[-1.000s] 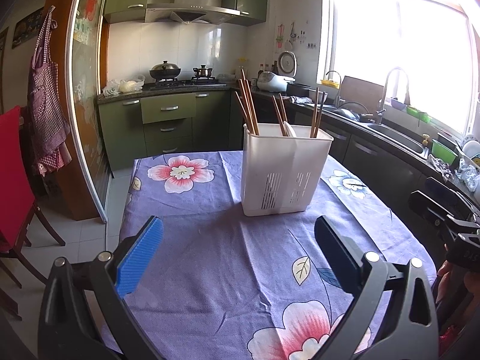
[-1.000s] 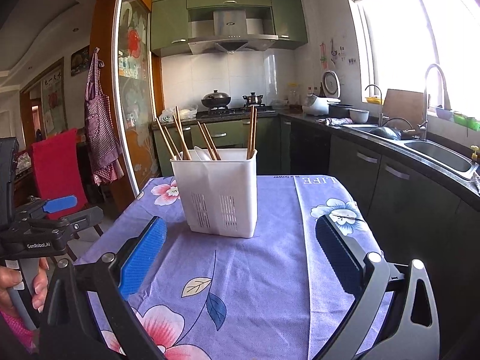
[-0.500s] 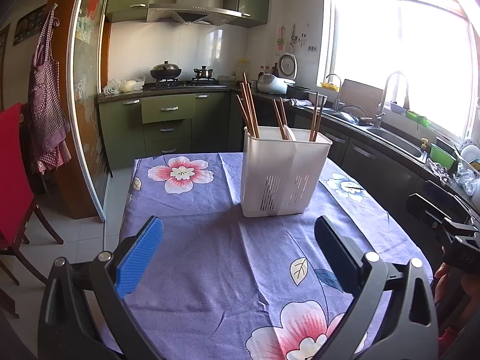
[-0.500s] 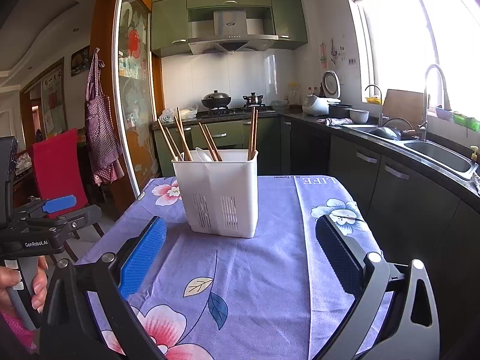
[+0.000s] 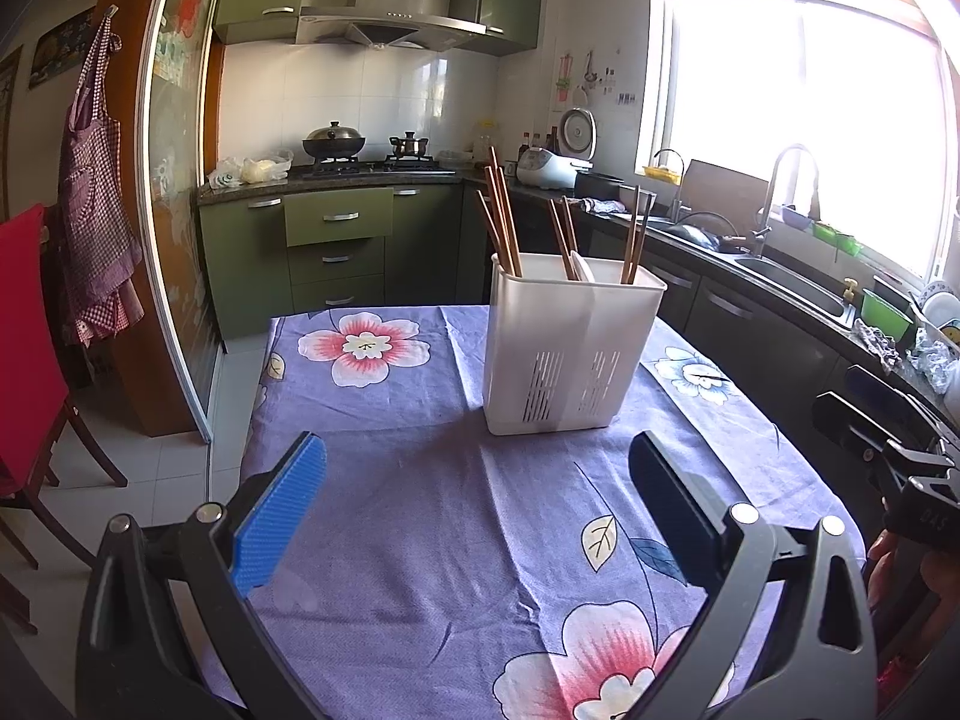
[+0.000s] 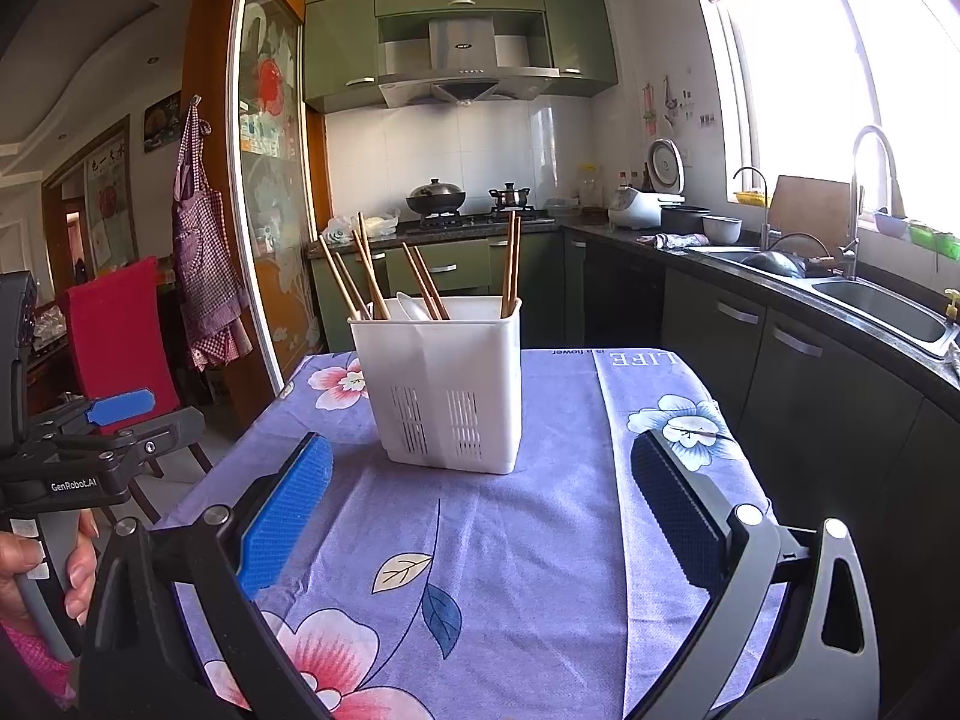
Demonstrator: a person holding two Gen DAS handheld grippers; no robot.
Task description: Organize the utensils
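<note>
Left gripper [image 5: 477, 480]: fingers spread wide, nothing between them, held low over the near end of the surface. Right gripper [image 6: 480, 477]: likewise spread and empty, at the same height. Neither touches anything.

Change over the last second: slight. In both wrist views the holder sits a little differently in frame; both grippers have drifted marginally and no finger has closed. Judgement: the utensils appear already sorted and the grippers are standing off, or a fresh approach has not begun.

The holder [image 5: 570, 348] stands upright past the middle of the surface, well apart from both grippers. Chopsticks [image 5: 501, 222] lean in its compartments in separate groups; a white spoon [image 6: 411, 306] shows at the rim.

Surface: purple floral cloth [image 5: 420, 510], somewhat wrinkled, no loose utensils seen. Room: kitchen, green cabinets, hob with pots, sink under a bright window, red chair [image 6: 114, 330].
</note>
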